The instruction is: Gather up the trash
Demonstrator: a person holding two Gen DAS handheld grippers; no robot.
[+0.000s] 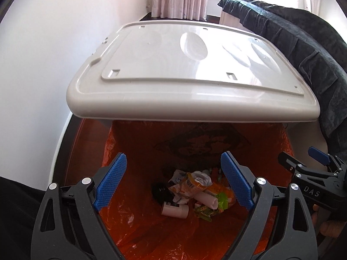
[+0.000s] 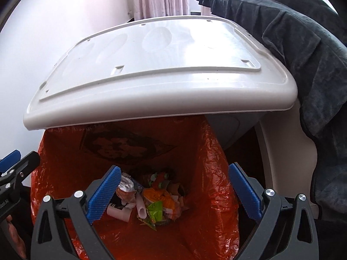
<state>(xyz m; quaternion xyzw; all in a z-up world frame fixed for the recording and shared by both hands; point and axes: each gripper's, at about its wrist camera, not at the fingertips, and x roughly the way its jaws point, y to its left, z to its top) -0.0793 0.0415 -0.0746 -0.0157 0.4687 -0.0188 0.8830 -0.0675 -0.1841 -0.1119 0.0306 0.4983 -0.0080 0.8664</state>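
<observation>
Trash (image 1: 193,191) sits heaped at the orange-lined bin (image 1: 138,149) bottom, white tube (image 2: 142,209) lying flat, open end toward me. My left gripper (image 1: 173,182) and right gripper (image 2: 173,195) both spread wide, empty, above it.

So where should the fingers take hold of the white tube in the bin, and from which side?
Grip the white tube across its round middle, coming straight down from above: it lies on top of the trash pile, open end showing, deep inside the orange bag.

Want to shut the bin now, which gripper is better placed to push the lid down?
Probably right: the lid's raised edge sits above the open, empty right gripper; the left gripper looks about equally close.
</observation>
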